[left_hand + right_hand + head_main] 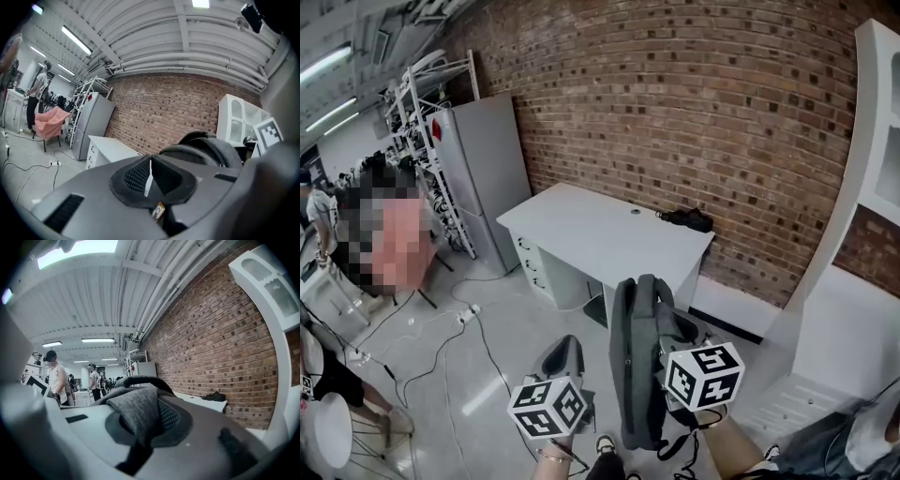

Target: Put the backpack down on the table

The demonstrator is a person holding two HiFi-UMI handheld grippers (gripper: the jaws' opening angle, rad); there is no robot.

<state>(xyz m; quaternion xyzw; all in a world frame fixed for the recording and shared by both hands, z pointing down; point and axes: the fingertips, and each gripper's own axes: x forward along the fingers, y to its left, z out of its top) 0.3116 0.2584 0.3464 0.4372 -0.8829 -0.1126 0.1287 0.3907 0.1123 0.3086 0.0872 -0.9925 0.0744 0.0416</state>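
Pinching a grey strap (136, 413) of the backpack (639, 375) in the right gripper (656, 314), jaws clamped on it. Hanging upright in the air over the floor (487, 375), well apart from the white table (581, 230) (a small black bag (689, 219) at its far corner, brick wall (675, 112) behind). Left gripper (149, 180) just beside, jaws pressed together, empty.

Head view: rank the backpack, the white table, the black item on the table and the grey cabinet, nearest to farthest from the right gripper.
1. The backpack, clamped in the right gripper itself.
2. The white table, just ahead.
3. The black item, at the table's far edge by the brick wall.
4. The grey cabinet, beyond the table's left end.
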